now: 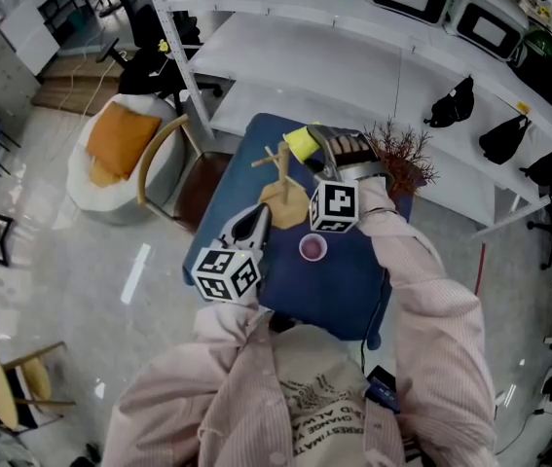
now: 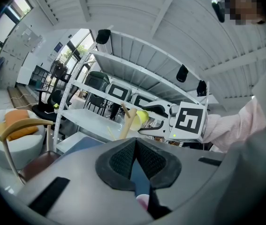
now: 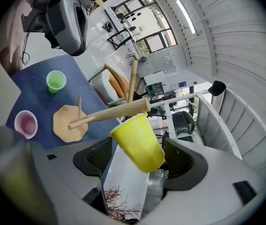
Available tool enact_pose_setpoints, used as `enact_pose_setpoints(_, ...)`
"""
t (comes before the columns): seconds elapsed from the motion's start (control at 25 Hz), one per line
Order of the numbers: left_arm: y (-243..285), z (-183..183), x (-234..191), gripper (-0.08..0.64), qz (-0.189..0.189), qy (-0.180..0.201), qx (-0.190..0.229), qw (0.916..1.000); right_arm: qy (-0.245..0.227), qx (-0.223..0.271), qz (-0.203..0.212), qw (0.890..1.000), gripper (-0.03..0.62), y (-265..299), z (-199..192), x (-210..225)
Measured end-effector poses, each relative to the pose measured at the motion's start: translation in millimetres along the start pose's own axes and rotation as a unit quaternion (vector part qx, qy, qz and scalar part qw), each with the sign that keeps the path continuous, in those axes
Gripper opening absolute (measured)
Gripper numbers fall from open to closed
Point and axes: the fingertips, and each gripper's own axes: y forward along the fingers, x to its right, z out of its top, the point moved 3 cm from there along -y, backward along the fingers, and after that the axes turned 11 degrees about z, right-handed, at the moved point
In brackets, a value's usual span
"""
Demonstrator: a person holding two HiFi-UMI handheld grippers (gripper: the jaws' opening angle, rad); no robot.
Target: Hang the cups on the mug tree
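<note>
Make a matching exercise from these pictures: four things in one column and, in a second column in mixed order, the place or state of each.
1. yellow cup
2. pink cup
3. left gripper
4. right gripper

A. jaws together
B. upright on the blue table
C. jaws apart
D. at a peg of the mug tree

Pairs: 1-D, 2-B, 3-A, 4-C

The only letters are dark print on the front of the person's shirt, just below the blue table. They are upside down and too fuzzy to read. The left marker cube and right marker cube show only black-and-white squares.
</note>
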Motion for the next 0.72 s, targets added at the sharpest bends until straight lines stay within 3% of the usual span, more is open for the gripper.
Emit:
enact_pose_setpoints(0.36,-15.5,-11.6,16.6,-0.002,0.000,0.000,-0.004,1.0000,0.034,0.002,-0.012,0.999,0.313,-19.8,-9.1,-11.5)
enact_pose_setpoints(0.56,-21.5,-16.4,19.8,-0.002,0.004,-0.002,-0.006,1.0000,0.104,0.024,-0.014,0.994,0.311,-32.3,-14.6,-16.1)
enact_pose_setpoints(0.72,-26.2,-24.1,21.5,-0.002,0.005,-0.005,-0.008,0.9999,0.177,0.045,-0.007,0.983,0.311,-42.7,-20.4,-24.3)
